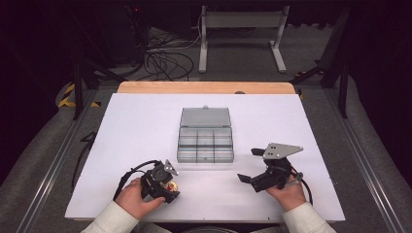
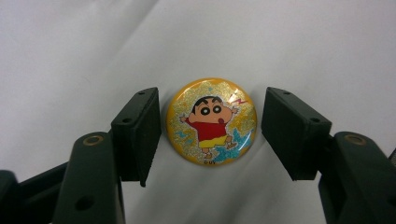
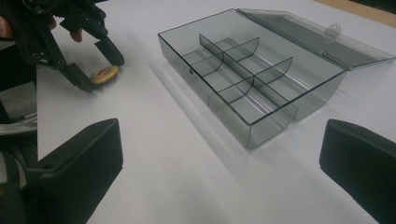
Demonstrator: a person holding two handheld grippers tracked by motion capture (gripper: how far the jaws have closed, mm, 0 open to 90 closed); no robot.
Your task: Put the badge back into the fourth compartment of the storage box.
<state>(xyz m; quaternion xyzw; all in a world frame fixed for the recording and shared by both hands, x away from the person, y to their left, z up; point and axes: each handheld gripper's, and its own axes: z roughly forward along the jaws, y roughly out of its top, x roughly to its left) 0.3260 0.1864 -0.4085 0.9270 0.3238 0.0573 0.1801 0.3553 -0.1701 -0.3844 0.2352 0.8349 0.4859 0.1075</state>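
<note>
Now | left claw [image 2: 211,128] spread astride badge [image 2: 211,121], pads at 3 and 9 o'clock, not touching | badge light, stiff, slick-domed: pinch rim | right claw [image 3: 219,158] spread, empty

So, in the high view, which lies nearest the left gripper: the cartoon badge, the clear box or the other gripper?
1. Cartoon badge, between the left gripper's jaws.
2. Clear box, up and right, mid-table.
3. Right gripper, far right.
</note>
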